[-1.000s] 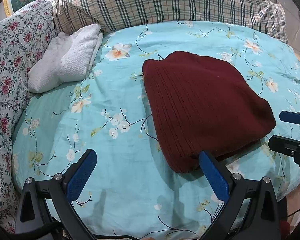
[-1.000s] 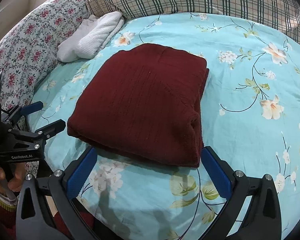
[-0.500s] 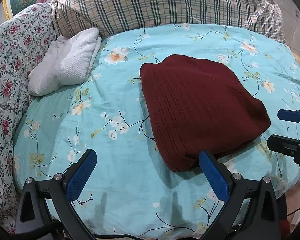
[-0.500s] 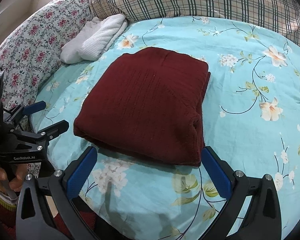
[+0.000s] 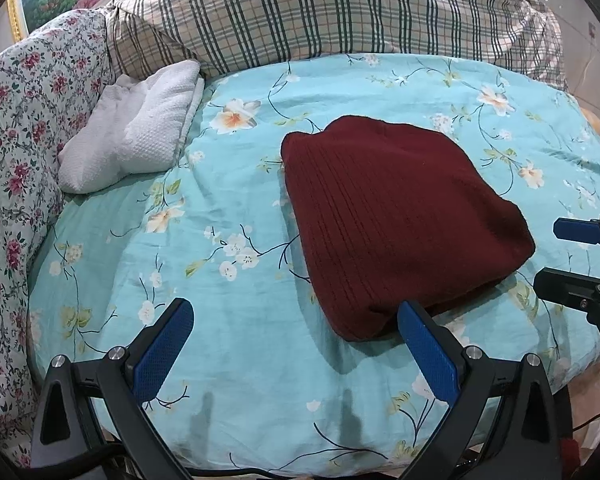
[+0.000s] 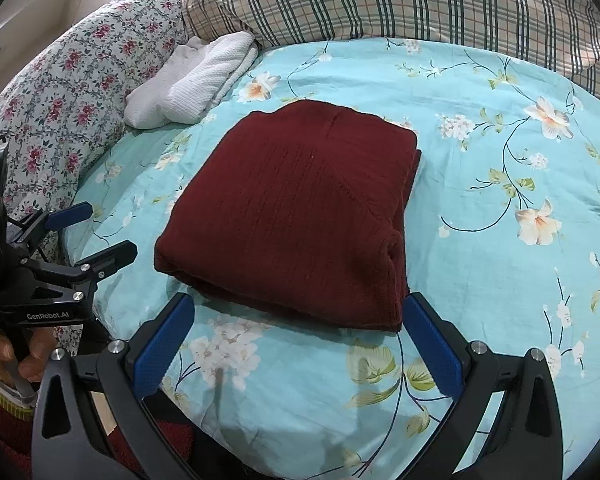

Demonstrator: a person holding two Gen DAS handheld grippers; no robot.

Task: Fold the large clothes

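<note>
A dark red knitted sweater (image 5: 396, 216) lies folded into a thick rectangle on the turquoise floral bedsheet (image 5: 220, 264); it also shows in the right wrist view (image 6: 300, 212). My left gripper (image 5: 296, 344) is open and empty, held just short of the sweater's near left corner. My right gripper (image 6: 300, 340) is open and empty, in front of the sweater's near edge. Each gripper appears in the other's view: the right one (image 5: 572, 256) at the far right, the left one (image 6: 88, 232) at the far left.
A folded white towel (image 5: 132, 128) lies at the back left. A plaid pillow (image 5: 340, 12) runs along the head of the bed, and a floral pillow (image 5: 20, 120) lines the left side. The bed's near edge is just below both grippers.
Both grippers have drawn back from the sweater, so it sits farther off and lower in view. The sweater has not moved. Both stay open.
</note>
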